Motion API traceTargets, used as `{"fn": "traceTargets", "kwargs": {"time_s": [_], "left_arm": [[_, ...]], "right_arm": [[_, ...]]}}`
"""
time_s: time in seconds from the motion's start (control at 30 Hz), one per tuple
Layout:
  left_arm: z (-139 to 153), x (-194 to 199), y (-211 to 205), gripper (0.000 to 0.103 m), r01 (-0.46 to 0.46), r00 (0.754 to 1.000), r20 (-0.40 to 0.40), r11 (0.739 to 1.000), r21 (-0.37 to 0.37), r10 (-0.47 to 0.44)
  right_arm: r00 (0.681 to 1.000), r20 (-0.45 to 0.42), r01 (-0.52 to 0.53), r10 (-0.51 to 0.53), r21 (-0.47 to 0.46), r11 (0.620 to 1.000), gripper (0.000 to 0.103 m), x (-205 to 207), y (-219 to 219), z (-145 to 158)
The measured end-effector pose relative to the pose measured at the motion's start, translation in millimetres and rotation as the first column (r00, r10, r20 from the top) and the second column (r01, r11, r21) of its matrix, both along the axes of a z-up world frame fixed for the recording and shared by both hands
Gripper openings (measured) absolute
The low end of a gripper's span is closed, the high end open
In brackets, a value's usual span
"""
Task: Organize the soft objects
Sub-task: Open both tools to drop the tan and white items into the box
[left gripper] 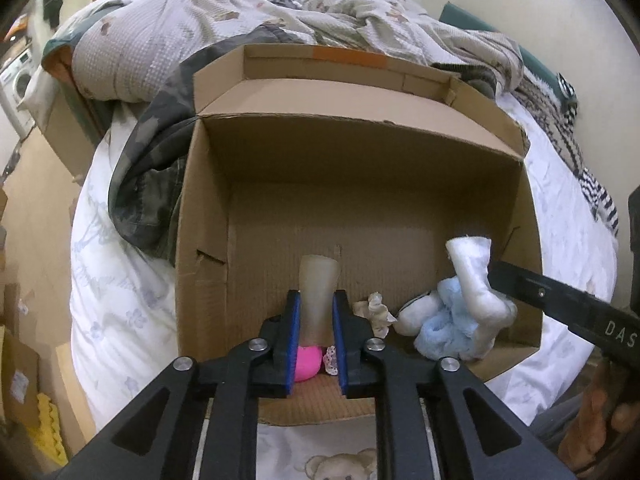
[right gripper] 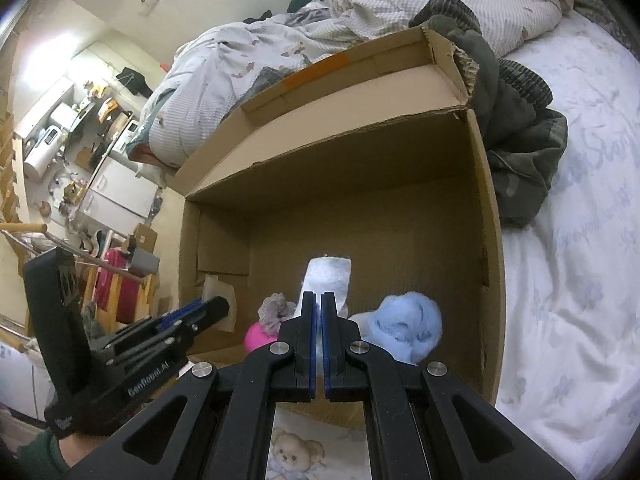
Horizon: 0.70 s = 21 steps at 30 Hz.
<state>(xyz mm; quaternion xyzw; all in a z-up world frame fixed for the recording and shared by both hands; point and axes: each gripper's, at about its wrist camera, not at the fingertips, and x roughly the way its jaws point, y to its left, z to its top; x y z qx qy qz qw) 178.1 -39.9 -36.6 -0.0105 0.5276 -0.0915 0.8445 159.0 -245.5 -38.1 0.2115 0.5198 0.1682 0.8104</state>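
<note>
An open cardboard box (left gripper: 208, 216) (right gripper: 492, 240) lies on the bed. My left gripper (left gripper: 317, 300) is shut on a beige sock (left gripper: 319, 280) and holds it inside the box's front. My right gripper (right gripper: 321, 300) is shut on a white sock (right gripper: 330, 280), which also shows in the left wrist view (left gripper: 474, 276). On the box floor lie a pink ball (left gripper: 308, 362) (right gripper: 256, 338), a light blue fluffy item (left gripper: 444, 328) (right gripper: 408, 326) and a small greyish fabric piece (left gripper: 374, 312) (right gripper: 274, 308).
A rumpled quilt (left gripper: 168, 28) and dark camouflage clothing (left gripper: 152, 184) (right gripper: 516, 152) lie behind and beside the box. White bedsheet (right gripper: 572, 280) surrounds it. A striped garment (left gripper: 588, 176) lies at the right. Room clutter (right gripper: 80, 152) stands off the bed.
</note>
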Motion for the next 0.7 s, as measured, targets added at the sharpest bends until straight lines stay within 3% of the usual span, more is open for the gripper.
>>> {"fn": "traceTargets", "kwargs": {"time_s": [0.13,0.27,0.3,0.4,0.43,0.7], "left_arm": [[-3.6,2.4,-0.6,0.025,-0.009,1.0,-0.027,1.0,0.001,0.009],[-5.3,1.8,-1.9,0.027,-0.009,0.999,-0.045,1.0,-0.007,0.009],[-6.0,2.0,-2.9,0.031,-0.007,0.999,-0.05,1.0,-0.005,0.007],[-6.2,1.3,-5.7,0.058,-0.005,0.999,-0.052,1.0,0.018,0.006],[-4.6,0.4,-5.8,0.061,-0.01,0.999,-0.038,1.0,0.027,0.011],[-1.9,0.1,-3.3,0.061,-0.022,1.0,-0.02,0.999,0.038,0.023]], "right_arm": [[1.0,-0.007,-0.004,0.004,-0.015,1.0,0.004,0.5,0.6,-3.2],[1.0,-0.02,0.003,-0.004,-0.02,1.0,0.004,5.0,3.5,-5.1],[1.0,-0.022,0.004,-0.005,-0.023,1.0,0.005,5.4,3.0,-5.9],[1.0,-0.03,0.003,-0.004,-0.023,1.0,0.005,7.4,4.1,-7.5],[1.0,-0.031,0.002,-0.003,-0.025,1.0,0.005,7.3,3.9,-8.0],[0.999,-0.038,-0.007,0.006,-0.027,1.0,0.005,5.2,4.9,-9.2]]}}
